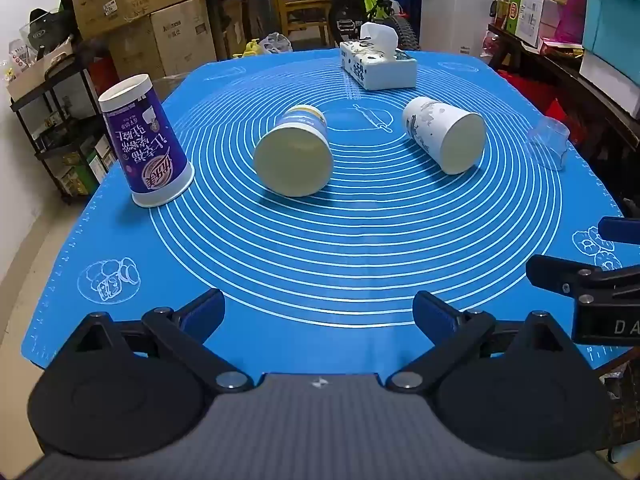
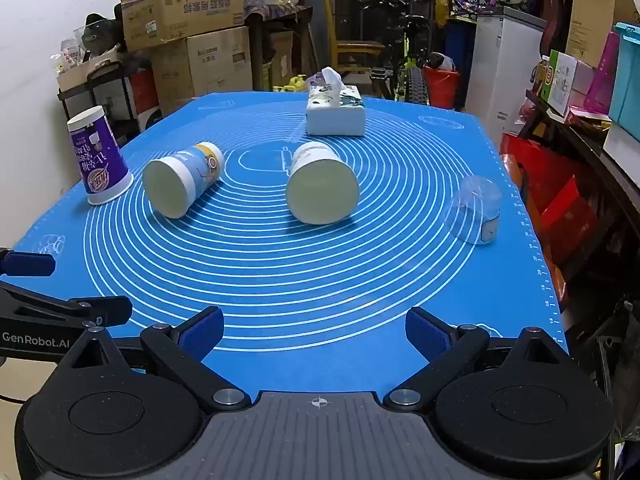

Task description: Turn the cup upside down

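Note:
Two paper cups lie on their sides on the blue mat, mouths toward me: a blue-and-yellow cup left of centre and a white printed cup to its right. A purple cup stands upside down at the left edge. A clear plastic cup stands upside down at the right. My left gripper and right gripper are both open and empty, low over the mat's near edge, well short of the cups.
A tissue box sits at the far side of the mat. Cardboard boxes, a black rack, a bicycle and shelves surround the table. The right gripper shows at the right edge of the left wrist view.

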Demonstrator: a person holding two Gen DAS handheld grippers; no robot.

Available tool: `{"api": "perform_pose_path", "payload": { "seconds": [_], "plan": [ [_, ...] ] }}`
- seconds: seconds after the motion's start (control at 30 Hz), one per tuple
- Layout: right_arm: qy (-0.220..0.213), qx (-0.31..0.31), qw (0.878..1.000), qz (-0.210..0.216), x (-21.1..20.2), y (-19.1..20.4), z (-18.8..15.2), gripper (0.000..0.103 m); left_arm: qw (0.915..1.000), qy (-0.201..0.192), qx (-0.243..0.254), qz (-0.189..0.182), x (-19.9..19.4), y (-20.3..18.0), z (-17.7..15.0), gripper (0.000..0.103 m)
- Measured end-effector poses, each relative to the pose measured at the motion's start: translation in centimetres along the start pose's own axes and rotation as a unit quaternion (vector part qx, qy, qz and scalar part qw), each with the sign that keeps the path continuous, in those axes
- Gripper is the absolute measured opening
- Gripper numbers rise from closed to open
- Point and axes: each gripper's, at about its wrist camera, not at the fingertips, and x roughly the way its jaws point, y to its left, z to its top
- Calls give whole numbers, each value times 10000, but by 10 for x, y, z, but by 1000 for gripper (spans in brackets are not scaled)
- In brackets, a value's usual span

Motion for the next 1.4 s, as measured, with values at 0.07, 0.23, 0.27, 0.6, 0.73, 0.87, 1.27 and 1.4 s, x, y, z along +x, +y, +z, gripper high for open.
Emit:
{"api": "perform_pose_path", "payload": {
  "seconds": [0.07, 0.23, 0.27, 0.6, 0.73, 0.87, 1.27, 1.4],
  "plan": [
    [4, 2, 10000, 4, 0, 0, 0, 97, 10000, 3, -4, 2, 0, 0, 0, 99],
    [5, -2, 10000, 8, 1, 0, 0, 97, 10000, -5, 9, 18, 0, 0, 0, 99],
    [5, -5, 10000, 8, 1, 0, 0, 97, 10000, -6, 8, 21, 0, 0, 0, 99],
    [20, 4, 10000, 9, 1, 0, 0, 97, 10000, -9, 18, 31, 0, 0, 0, 99],
    [24, 9, 10000, 2, 1, 0, 0, 97, 10000, -17, 31, 23, 0, 2, 0, 99],
    [25, 8, 10000, 4, 2, 0, 1, 97, 10000, -19, 33, 20, -1, 3, 1, 99],
    [27, 22, 10000, 0, 0, -1, 3, 97, 9999, -17, 72, 72, 2, -2, 3, 99],
    [21, 27, 10000, 0, 4, -4, 1, 97, 10000, -24, 63, 73, 2, -1, 3, 99]
  ]
}}
